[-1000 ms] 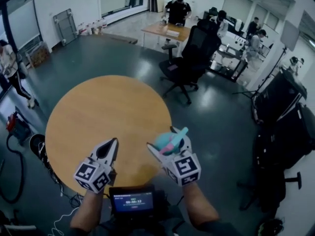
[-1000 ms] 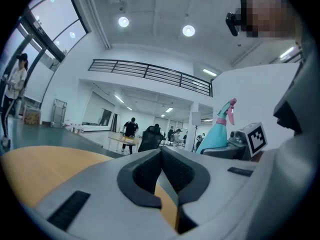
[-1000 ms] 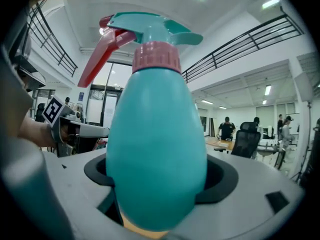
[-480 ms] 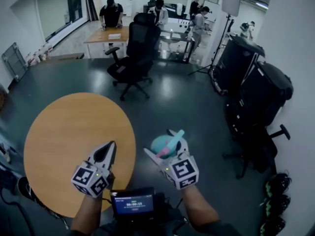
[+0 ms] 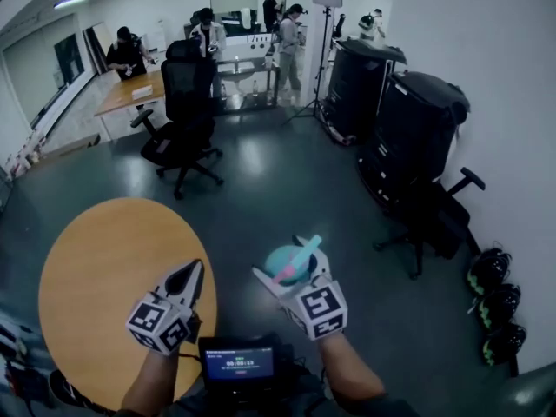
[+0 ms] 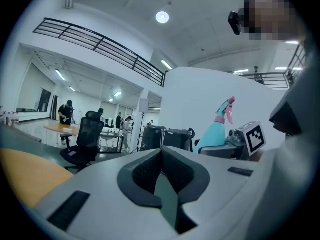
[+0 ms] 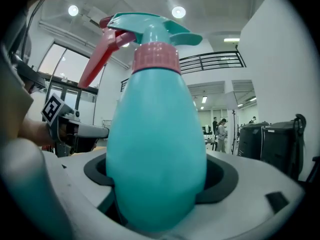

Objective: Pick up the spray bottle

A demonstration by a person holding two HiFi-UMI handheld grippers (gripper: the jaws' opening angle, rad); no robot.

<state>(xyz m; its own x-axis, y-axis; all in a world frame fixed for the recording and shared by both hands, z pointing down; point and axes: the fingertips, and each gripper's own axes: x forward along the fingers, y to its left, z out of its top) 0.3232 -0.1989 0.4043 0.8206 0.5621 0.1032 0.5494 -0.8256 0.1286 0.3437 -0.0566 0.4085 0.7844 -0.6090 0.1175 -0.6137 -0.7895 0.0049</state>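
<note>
Now, step: pick-up looks done; spray bottle [image 7: 157, 149] is off the round table [image 5: 95, 268].
Bottle place: upright, in the air beyond the tabletop's right edge, over the floor.
Right gripper [image 5: 282, 263]: jaws wide, clamped round the bottle's belly.
Left gripper [image 5: 193, 272]: jaws closed together, nothing in them, above the tabletop's right edge.
Next: I'd guess a steady hold, bottle upright.

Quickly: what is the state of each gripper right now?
Left gripper: closed, holding nothing.
Right gripper: closed on the spray bottle.
</note>
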